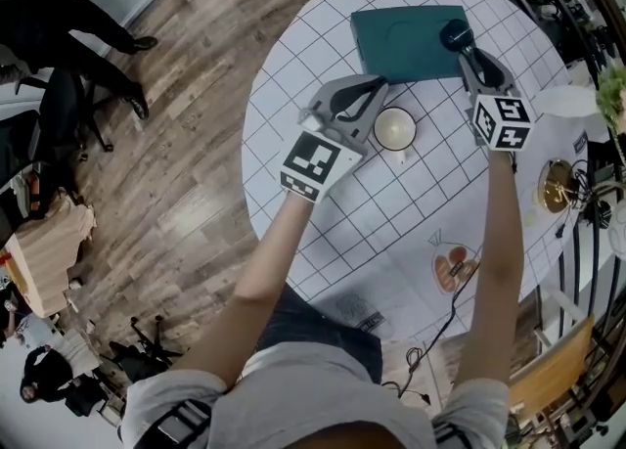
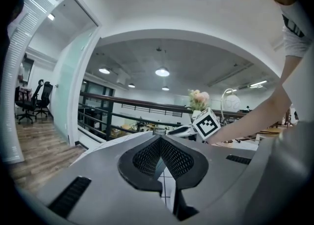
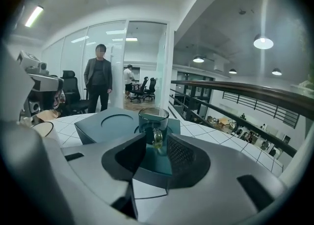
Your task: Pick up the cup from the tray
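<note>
A dark tinted glass cup stands on the right corner of a teal tray at the far side of the round table. In the right gripper view the cup is upright, its handle turned toward me, and the tray shows a round recess to its left. My right gripper is open right before the cup; its jaws flank the handle without touching it. My left gripper hovers left of the tray's near edge, shut and empty.
A white cup of pale liquid sits on the gridded table between the two grippers. A gold dish, flowers and cables lie at the right edge. A printed sheet lies near me. A person stands beyond the table.
</note>
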`<state>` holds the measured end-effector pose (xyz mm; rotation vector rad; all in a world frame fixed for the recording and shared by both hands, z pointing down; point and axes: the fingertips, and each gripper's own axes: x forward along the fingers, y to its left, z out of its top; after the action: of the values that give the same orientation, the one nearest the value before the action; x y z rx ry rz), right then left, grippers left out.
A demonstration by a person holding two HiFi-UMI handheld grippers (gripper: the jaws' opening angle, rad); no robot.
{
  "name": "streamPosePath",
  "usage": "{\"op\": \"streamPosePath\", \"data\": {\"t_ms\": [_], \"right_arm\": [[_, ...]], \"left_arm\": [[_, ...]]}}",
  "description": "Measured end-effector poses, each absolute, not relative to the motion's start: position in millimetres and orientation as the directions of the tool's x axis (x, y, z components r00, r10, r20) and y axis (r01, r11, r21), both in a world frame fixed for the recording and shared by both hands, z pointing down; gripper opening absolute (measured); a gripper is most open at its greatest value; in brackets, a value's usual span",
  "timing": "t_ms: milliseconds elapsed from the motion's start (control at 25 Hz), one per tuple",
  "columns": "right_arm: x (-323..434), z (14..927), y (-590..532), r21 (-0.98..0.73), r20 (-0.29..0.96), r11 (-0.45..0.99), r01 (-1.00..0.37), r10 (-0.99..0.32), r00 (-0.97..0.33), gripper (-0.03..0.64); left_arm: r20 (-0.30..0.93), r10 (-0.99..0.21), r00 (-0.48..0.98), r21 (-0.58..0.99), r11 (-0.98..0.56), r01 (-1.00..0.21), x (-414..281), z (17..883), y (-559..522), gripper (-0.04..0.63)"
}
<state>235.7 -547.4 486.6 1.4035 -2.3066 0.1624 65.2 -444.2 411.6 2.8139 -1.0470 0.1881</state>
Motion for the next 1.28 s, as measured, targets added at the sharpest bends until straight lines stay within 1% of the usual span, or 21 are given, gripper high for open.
{"op": "streamPosePath", "data": {"t_ms": [160, 240, 320, 520, 680, 880, 1280], "right_arm": [[228.7, 487.8, -549.9, 0.127, 0.430, 0.513, -0.849, -0.800, -0.419, 0.113], [226.1, 487.4, -551.0, 0.138, 0.431, 0.520, -0.843, -0.797, -0.422, 0.094], [225.6, 487.9, -551.5, 0.157, 0.437, 0.522, -0.838, -0.798, -0.415, 0.051], [222.9, 486.6, -551.2, 0.139, 0.432, 0.507, -0.850, -0.804, -0.409, 0.043], [221.1, 486.5, -544.4, 0.075, 0.411, 0.480, -0.874, -0.814, -0.411, 0.041], [223.7, 479.1, -535.6, 0.045, 0.385, 0.448, -0.893, -0.833, -0.398, 0.041], [227.0, 438.7, -497.9, 0.061, 0.332, 0.461, -0.885, -0.846, -0.418, 0.041]], "left_arm": [[0.168, -0.629, 0.759, 0.089, -0.758, -0.647, 67.1, 414.7, -444.4, 0.008], [0.171, -0.620, 0.766, 0.088, -0.765, -0.638, 69.8, 415.6, -442.9, 0.008], [0.172, -0.617, 0.768, 0.093, -0.766, -0.636, 71.7, 417.3, -441.6, 0.008], [0.184, -0.614, 0.768, 0.093, -0.767, -0.635, 71.3, 420.7, -440.3, 0.008], [0.186, -0.613, 0.768, 0.091, -0.768, -0.634, 72.6, 421.9, -438.4, 0.008], [0.176, -0.618, 0.766, 0.088, -0.765, -0.637, 73.4, 416.0, -438.5, 0.008], [0.153, -0.622, 0.768, 0.092, -0.764, -0.638, 74.3, 398.9, -427.3, 0.008]]}}
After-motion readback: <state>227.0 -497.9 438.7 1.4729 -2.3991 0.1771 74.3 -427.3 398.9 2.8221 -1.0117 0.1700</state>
